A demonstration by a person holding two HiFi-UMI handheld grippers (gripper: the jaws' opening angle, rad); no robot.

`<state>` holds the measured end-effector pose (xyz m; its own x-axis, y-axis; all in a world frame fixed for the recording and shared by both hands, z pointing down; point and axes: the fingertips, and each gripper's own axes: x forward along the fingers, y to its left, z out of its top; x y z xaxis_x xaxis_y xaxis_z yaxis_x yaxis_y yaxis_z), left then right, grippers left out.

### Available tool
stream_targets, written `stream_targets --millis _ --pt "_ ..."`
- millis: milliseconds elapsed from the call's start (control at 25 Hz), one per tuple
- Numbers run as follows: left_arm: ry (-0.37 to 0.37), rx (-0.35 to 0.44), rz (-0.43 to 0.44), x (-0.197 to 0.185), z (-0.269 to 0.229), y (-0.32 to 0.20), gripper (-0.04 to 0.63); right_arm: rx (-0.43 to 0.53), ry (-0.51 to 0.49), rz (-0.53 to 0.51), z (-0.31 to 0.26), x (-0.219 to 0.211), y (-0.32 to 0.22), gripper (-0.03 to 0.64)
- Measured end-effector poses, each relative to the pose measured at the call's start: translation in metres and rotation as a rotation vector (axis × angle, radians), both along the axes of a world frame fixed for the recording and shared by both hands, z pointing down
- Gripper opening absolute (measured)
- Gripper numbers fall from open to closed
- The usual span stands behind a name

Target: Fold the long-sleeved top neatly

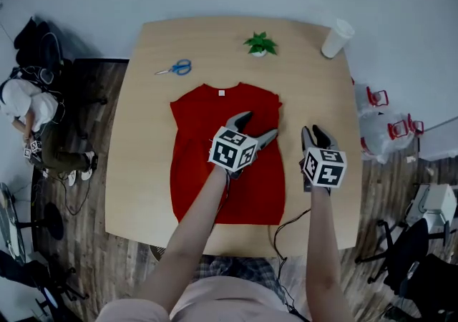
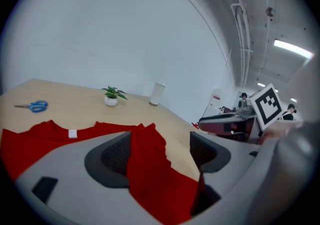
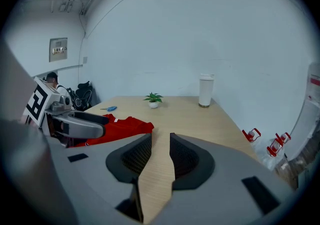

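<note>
top [image 1: 200, 142] — middle hidden under left tongs [image 1: 259, 124] | sleeves out of sight, perhaps folded under

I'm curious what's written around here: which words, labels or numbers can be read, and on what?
Nothing reads clearly.
Neck label of the red top: too small.
Wall plaque: blurred.
Red-and-white sign: blurred.
Marker cubes: black-and-white patterns, no words.
</note>
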<state>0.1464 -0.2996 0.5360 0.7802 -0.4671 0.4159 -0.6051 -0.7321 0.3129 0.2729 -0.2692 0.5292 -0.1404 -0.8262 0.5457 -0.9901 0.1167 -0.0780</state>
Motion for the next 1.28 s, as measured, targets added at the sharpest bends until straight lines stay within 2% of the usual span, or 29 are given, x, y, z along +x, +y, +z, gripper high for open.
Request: stream_targets --millis 160,240,360,480,640,880,1080,1280 --pt "-0.063 0.026 -0.065 -0.059 -0.012 -0.014 0.353 0.039 0.020 -0.089 -0.024 -0.019 -0.015 0.137" --pt "-0.100 0.041 -0.089 -0.088 -0.017 -0.024 0.354 0.060 0.039 -0.166 -0.035 -0.034 -0.029 0.173" --pt "-0.161 0.061 -0.103 -0.125 -0.024 -0.040 0.362 0.082 0.062 -0.285 -0.051 -0.055 -0.051 0.217" --pt "-0.235 0.079 -0.097 -0.156 -0.024 -0.056 0.362 0.085 0.106 -0.404 -0.059 -0.073 -0.072 0.229" --pt "-0.326 0.070 -0.049 -0.185 -0.017 -0.076 0.362 0.040 0.201 -0.580 -0.051 -0.099 -0.096 0.242" --pt "-0.470 0.030 0.098 -0.200 0.009 -0.105 0.362 -0.063 0.380 -0.831 -0.016 -0.127 -0.127 0.252" --pt "-0.555 -0.043 0.183 -0.211 0.050 -0.127 0.362 -0.131 0.464 -0.954 0.024 -0.135 -0.154 0.244" --pt "-0.583 -0.093 0.230 -0.216 0.079 -0.141 0.344 -0.219 0.503 -1.033 0.066 -0.142 -0.169 0.221"
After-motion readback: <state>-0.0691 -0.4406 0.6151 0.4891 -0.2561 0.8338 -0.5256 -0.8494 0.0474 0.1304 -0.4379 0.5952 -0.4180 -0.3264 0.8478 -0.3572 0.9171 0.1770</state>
